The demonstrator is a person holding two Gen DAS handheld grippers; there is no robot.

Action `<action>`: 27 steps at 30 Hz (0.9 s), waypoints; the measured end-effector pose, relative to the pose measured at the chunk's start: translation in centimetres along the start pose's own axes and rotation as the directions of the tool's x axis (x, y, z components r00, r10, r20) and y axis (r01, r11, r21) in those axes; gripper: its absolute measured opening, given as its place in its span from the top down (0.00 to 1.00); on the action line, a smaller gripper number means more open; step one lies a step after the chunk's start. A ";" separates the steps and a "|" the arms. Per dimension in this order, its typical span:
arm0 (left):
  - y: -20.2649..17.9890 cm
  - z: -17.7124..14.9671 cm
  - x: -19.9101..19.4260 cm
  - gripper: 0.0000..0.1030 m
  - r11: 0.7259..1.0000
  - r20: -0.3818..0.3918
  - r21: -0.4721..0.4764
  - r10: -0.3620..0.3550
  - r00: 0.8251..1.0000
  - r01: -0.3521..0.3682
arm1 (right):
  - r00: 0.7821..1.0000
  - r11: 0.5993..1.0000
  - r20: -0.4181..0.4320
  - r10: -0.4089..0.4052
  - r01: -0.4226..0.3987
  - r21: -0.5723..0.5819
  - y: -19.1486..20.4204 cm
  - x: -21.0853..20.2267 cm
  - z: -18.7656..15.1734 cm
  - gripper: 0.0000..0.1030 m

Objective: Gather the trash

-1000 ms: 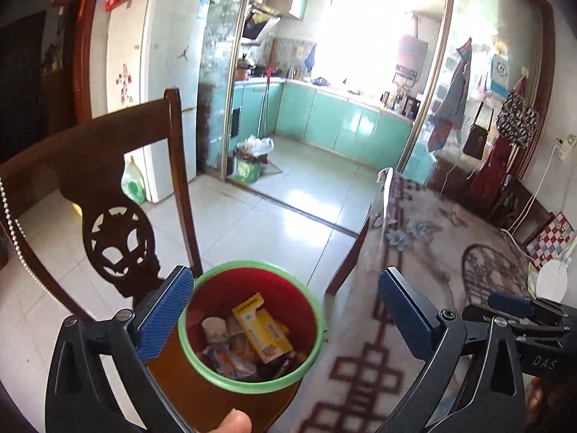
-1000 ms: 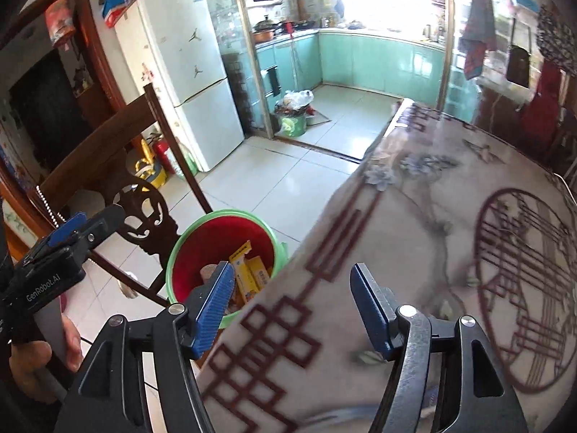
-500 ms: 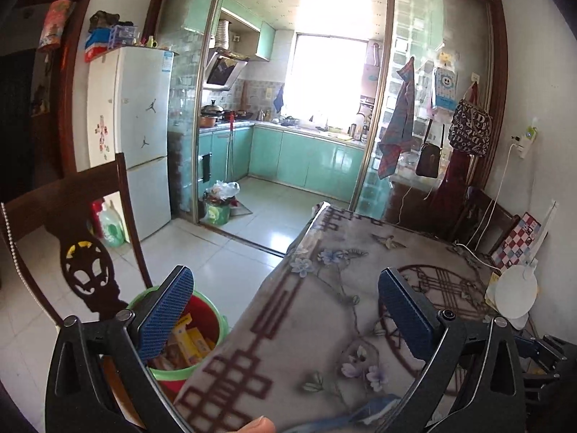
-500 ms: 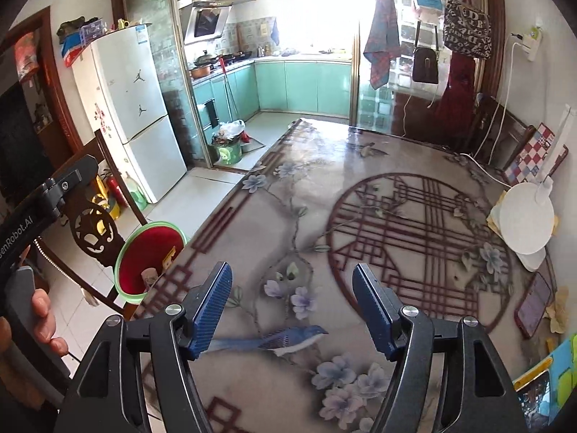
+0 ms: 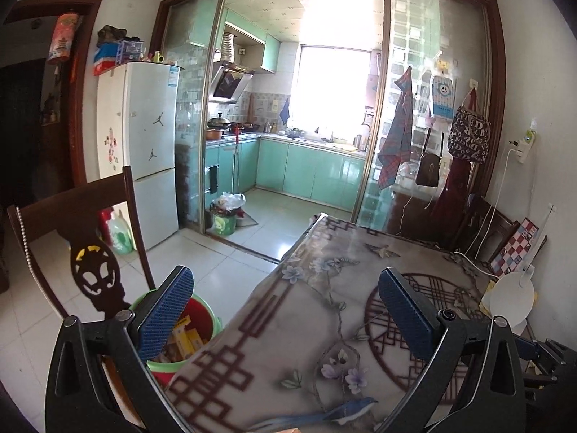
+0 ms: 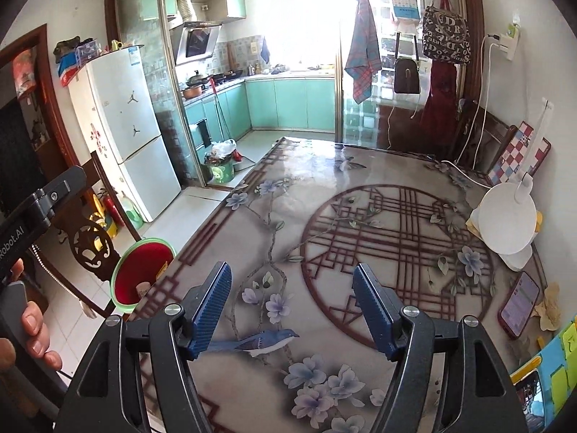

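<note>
The trash bin (image 5: 202, 321), a red bucket with a green rim, is seen standing on the tiled floor (image 5: 230, 263) just beside the near left corner of the desk (image 5: 324, 324), with a dark carved wooden chair (image 5: 90, 263) close behind it. Yellow packets and other scraps (image 5: 184, 335) are visible inside it. In the left wrist view the bin is partly hidden behind the left finger of the left gripper (image 5: 285, 321), below and to the left of the gap between the fingers; the fingers are spread wide and nothing is held between them. In the right wrist view the bin (image 6: 144, 270) is found well to the left of the right gripper (image 6: 292, 310), outside its fingers, whose blue pads are likewise parted with nothing between them, above a printed bluebird on the desk cover.

The desk is covered by a glossy cloth printed with flowers and a round lattice figure. Along its right edge a white round lamp (image 6: 508, 216), a phone (image 6: 519, 303) lying flat and coloured sticky notes (image 6: 562, 364) are seen. A white fridge (image 5: 148, 144) stands on the left by the glass sliding door, and beyond the door a small green bin with a plastic bag (image 5: 225, 216) is seen on the kitchen floor. The hand (image 6: 32, 335) holding the left gripper's handle is visible at the left edge of the right wrist view
</note>
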State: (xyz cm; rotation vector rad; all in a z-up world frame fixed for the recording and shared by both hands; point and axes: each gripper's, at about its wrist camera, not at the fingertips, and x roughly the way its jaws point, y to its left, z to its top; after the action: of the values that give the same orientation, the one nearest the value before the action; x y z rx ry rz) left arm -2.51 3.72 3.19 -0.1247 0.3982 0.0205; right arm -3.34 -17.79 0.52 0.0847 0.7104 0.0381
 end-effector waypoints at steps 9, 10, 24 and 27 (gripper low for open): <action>-0.2 -0.1 0.0 0.00 0.999 -0.009 0.023 0.023 1.000 -0.023 | 1.000 1.000 -0.001 0.007 -0.007 0.002 0.1 0.2 0.1 0.32; -0.3 -0.1 0.0 0.00 0.999 -0.010 0.026 0.024 1.000 -0.024 | 1.000 1.000 -0.001 0.007 -0.007 0.004 0.0 0.2 0.1 0.32; -0.8 -0.1 0.5 0.00 0.998 -0.027 0.030 0.049 0.998 -0.049 | 1.000 1.000 -0.004 0.003 -0.003 0.006 -0.2 0.3 0.1 0.32; -1.2 -0.1 0.4 0.00 0.998 -0.024 0.039 0.045 0.999 -0.044 | 1.000 1.000 -0.004 0.002 -0.002 0.009 -0.5 0.5 0.0 0.32</action>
State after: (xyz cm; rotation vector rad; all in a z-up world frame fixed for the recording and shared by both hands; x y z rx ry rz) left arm -2.10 2.52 3.04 -0.0782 0.4257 0.0551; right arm -2.95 -18.26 0.19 0.0944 0.7144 0.0371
